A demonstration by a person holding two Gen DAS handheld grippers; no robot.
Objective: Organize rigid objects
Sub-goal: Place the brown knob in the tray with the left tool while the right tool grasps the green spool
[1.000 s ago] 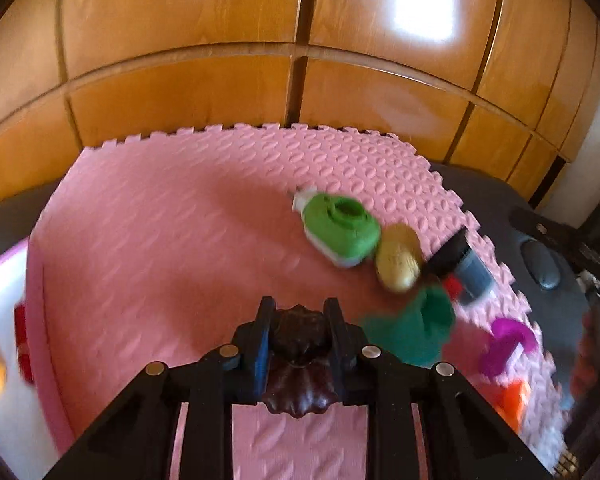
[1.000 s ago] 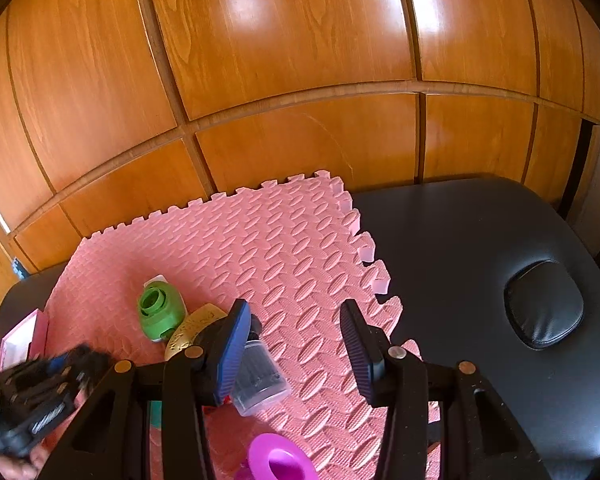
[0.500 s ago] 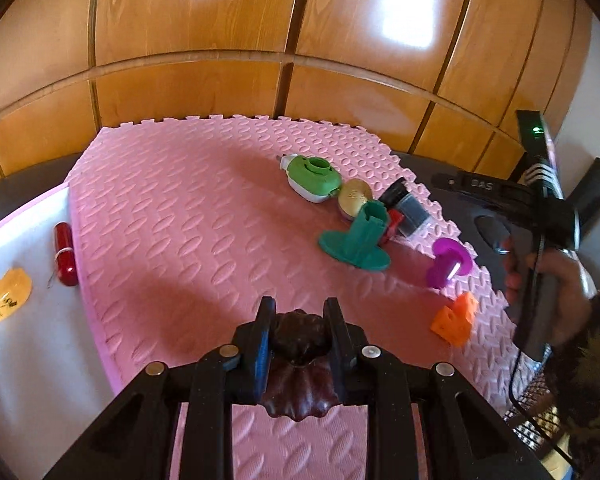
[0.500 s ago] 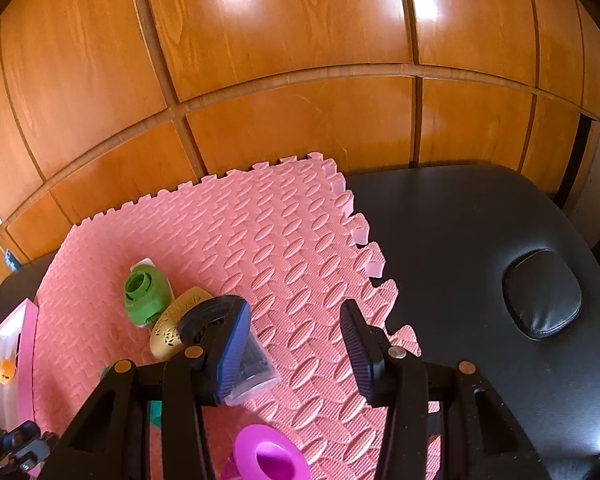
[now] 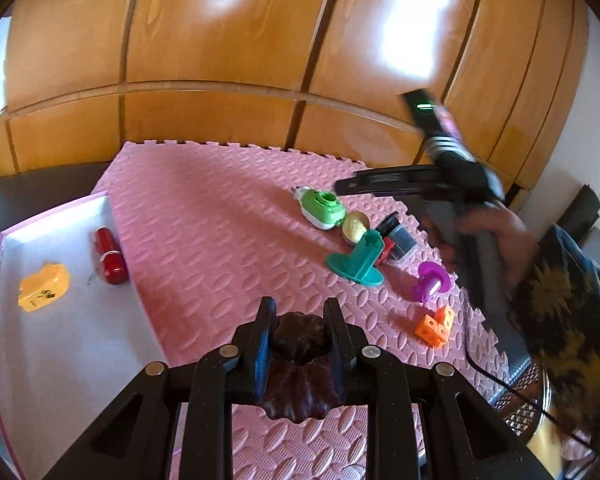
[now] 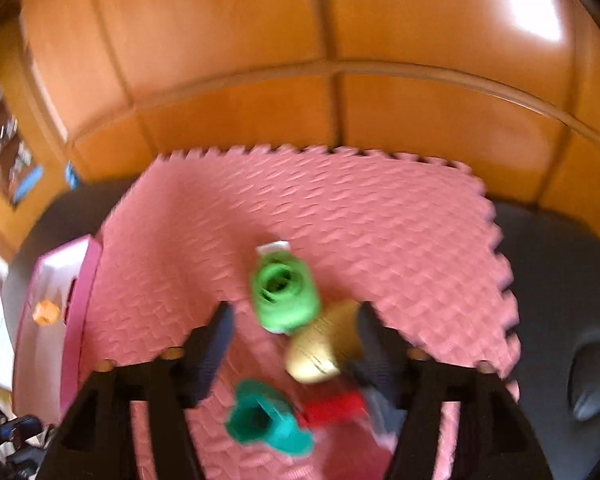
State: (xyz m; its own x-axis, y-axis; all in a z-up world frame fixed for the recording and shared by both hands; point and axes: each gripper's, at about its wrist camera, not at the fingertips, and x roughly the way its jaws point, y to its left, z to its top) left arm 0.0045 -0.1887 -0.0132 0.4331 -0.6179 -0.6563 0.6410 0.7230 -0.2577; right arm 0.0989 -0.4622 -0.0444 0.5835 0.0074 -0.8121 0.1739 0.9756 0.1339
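Observation:
My left gripper (image 5: 300,307) is shut on a dark brown shell-shaped piece (image 5: 298,364), held above the pink foam mat (image 5: 220,240) near the white tray (image 5: 72,360). In the tray lie a red cylinder (image 5: 109,257) and a yellow piece (image 5: 44,287). My right gripper (image 6: 294,312) hangs over a cluster of toys in a blurred view. Its jaws are opening and the pads touch nothing. Below them lie a green and white toy (image 6: 284,296), a gold oval (image 6: 320,352), a teal flanged piece (image 6: 264,420) and a red piece (image 6: 332,410).
A grey and black container (image 5: 400,236), a purple spool (image 5: 432,282) and an orange block (image 5: 436,326) lie on the mat's right side. A person's hand (image 5: 496,236) in a patterned sleeve holds the right gripper. A black padded table (image 6: 560,280) borders the mat; wooden panels stand behind.
My left gripper carried the brown piece leftwards, and the tray came further into view. My right gripper swung left over the toy cluster, rolled, and its jaws widened.

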